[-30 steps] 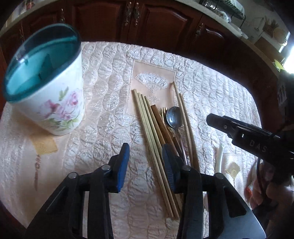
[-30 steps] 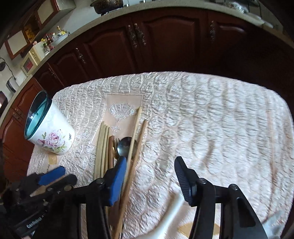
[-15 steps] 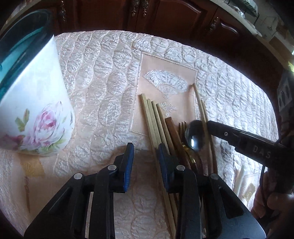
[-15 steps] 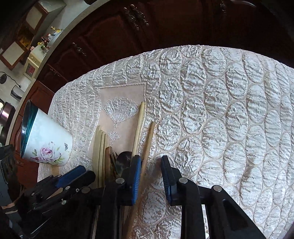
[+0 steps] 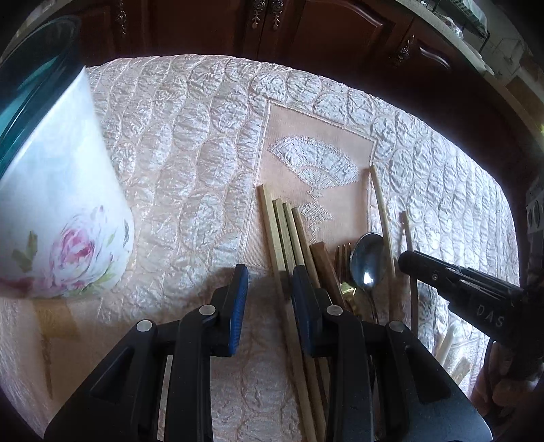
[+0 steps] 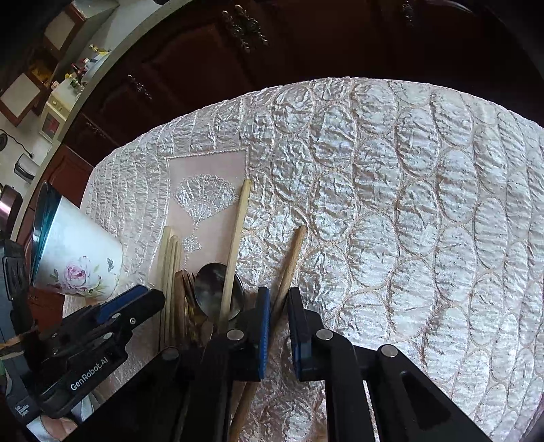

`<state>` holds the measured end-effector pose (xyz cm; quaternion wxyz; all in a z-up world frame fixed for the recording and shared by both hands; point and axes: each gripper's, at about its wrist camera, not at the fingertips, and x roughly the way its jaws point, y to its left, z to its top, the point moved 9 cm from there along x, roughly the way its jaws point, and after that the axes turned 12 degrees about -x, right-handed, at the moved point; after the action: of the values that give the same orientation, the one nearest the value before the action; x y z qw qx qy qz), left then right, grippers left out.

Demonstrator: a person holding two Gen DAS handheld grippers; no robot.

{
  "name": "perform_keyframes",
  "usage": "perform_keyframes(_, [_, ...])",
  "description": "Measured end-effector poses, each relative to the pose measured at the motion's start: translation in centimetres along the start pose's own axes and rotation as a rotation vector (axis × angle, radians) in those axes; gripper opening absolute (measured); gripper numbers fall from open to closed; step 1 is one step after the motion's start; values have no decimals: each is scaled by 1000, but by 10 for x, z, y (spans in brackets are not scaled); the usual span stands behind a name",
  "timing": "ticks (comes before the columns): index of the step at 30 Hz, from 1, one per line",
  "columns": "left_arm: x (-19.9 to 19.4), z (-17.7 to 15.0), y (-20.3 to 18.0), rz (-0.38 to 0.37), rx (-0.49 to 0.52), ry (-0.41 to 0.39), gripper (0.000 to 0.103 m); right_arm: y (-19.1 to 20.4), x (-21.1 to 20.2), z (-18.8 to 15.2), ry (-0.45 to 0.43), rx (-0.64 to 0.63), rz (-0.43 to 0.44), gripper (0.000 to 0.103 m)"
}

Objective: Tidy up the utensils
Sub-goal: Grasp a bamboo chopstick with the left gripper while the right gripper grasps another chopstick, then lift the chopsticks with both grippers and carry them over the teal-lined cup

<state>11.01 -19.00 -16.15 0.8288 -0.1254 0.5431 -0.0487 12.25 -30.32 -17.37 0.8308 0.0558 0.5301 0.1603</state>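
Observation:
A row of utensils lies on the quilted cloth: pale chopsticks (image 5: pixel 277 234), a brown stick (image 5: pixel 323 261), a gold fork (image 5: pixel 343 258), a steel spoon (image 5: pixel 367 261) and two thin sticks. My left gripper (image 5: pixel 268 292) is low over the leftmost chopsticks, its jaws part open with one chopstick running between them. My right gripper (image 6: pixel 278 326) has narrowed around the rightmost brown chopstick (image 6: pixel 289 265), with a small gap still showing. The floral holder cup (image 5: pixel 57 204) with a teal inside stands at the left; it also shows in the right wrist view (image 6: pixel 74 258).
Dark wooden cabinets (image 5: pixel 265 30) run behind the table's far edge. A white plastic utensil (image 5: pixel 445 343) lies at the right under my right gripper's body. The quilted cloth (image 6: pixel 408 204) stretches to the right of the utensils.
Both grippers have dropped lower and closer to the utensils. My right gripper's jaws have narrowed around the rightmost chopstick. The left jaws have narrowed a little.

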Motion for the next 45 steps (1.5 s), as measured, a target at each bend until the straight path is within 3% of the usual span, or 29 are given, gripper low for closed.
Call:
perform_keyframes(1, [0, 0, -1, -2, 5, -2, 23, -1, 1, 1, 1, 6, 7, 10])
perform_keyframes(2, [-1, -1, -3, -18, 12, 0, 11, -2, 2, 2, 2, 11, 13, 10])
perform_keyframes(3, [-2, -3, -3, -32, 13, 3, 8, -3, 4, 4, 3, 11, 16, 10])
perform_keyframes(7, [-5, -16, 9, -65, 15, 36, 7, -1, -2, 2, -1, 9, 22, 10])
perform_keyframes(15, [-17, -32, 16, -40, 54, 52, 8, -12, -15, -21, 36, -16, -7, 8])
perform_keyframes(18, [-13, -23, 11, 7, 58, 32, 21, -18, -15, -17, 49, 7, -5, 10])
perform_keyframes(22, [-2, -7, 4, 79, 89, 11, 23, -17, -9, -6, 60, -11, -24, 10])
perform_keyframes(26, [5, 0, -5, 97, 126, 5, 20, -17, -4, 1, 40, -6, -6, 9])
perform_keyframes(27, [5, 2, -10, 82, 128, 11, 4, -18, -6, 3, 33, -1, 6, 8])
perform_keyframes(30, [-9, 1, -17, -5, 109, 31, 4, -17, -25, 4, -3, 3, 35, 8])
perform_keyframes(38, [-97, -4, -9, -182, 93, -39, 4, 12, -105, 2, -162, -48, 87, 6])
perform_keyframes(45, [-169, -13, 18, -234, 98, -151, 4, 46, -171, -2, -275, -125, 82, 2])
